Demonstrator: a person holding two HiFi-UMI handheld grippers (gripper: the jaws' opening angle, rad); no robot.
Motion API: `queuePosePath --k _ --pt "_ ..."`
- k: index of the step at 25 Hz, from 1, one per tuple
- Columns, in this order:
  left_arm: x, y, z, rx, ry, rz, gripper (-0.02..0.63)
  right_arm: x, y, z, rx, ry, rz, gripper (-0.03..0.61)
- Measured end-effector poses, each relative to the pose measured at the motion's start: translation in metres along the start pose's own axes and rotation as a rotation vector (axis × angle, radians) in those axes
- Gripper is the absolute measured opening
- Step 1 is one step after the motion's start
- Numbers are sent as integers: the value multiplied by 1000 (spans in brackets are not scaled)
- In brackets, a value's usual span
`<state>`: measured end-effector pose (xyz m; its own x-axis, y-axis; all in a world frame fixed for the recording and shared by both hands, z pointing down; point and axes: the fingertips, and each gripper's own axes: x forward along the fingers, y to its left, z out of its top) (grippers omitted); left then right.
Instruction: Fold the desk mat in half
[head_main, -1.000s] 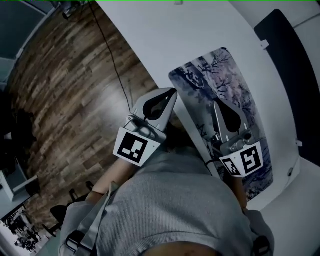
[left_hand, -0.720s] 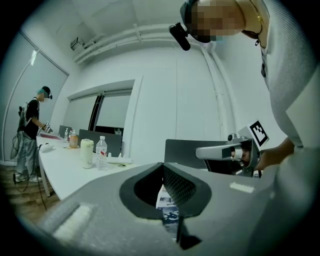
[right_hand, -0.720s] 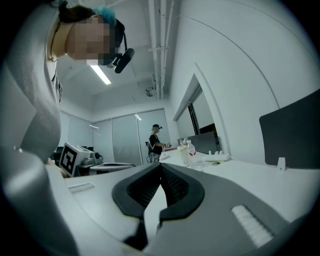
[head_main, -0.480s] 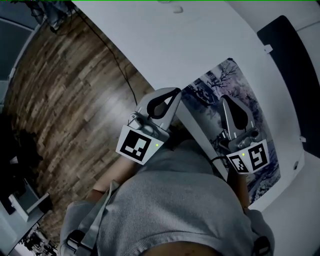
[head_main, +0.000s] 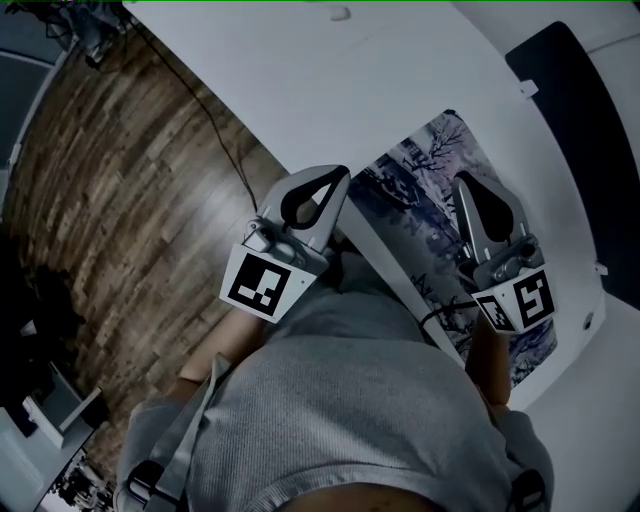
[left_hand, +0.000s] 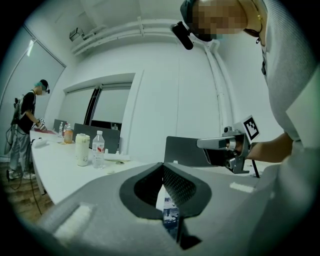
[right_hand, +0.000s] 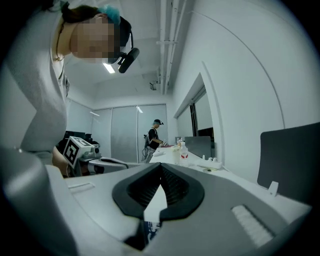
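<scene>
The desk mat lies flat by the near edge of the white table. It looks thin, soft and light, probably best pinched at one short end's corners. The left gripper beside it and the right gripper above it are both closed and empty.

Office or mtg room is indicated: in head view a long white counter with dark chair at 1 o'clock, wood-plank floor at 9 o'clock. Glazed partition and bottles are seen in left gripper view.
</scene>
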<state>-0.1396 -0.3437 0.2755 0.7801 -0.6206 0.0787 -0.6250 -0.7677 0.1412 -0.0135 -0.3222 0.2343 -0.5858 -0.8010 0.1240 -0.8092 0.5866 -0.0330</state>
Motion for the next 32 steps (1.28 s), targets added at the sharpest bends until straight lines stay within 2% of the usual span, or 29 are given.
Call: queuePosePath --k 3,8,12,14,16,18,20,23,26,29,32 --pt "6 2 -2 1 -3 -10 2 2 -4 -2 -79 31 43 2" --pt "14 -6 -5 -4 17 -40 2 5 4 -13 -274 150 129 2" --pt "17 -5 -29 -47 118 -59 2 3 -8 -45 -442 305 289 2" --pt "18 -2 -44 -49 172 -65 3 5 -24 -64 -429 386 335 3" --pt "20 -2 -61 -52 237 -71 96 8 -40 -82 -392 453 372 3" --pt "22 -4 -81 -60 321 -76 157 11 -55 -104 -394 527 446 75" --pt "22 -6 -102 -52 409 -77 192 15 -71 -129 -453 591 528 141" --pt "24 -7 -129 -37 516 -64 230 24 -99 -162 -506 699 582 161" --pt "28 -6 -144 -45 568 -34 279 36 -124 -185 -509 805 609 167" --pt "30 -8 -156 -56 611 -30 291 50 -145 -204 -507 885 631 167" --pt "32 -10 -166 -74 641 -23 291 63 -161 -216 -496 921 636 167"
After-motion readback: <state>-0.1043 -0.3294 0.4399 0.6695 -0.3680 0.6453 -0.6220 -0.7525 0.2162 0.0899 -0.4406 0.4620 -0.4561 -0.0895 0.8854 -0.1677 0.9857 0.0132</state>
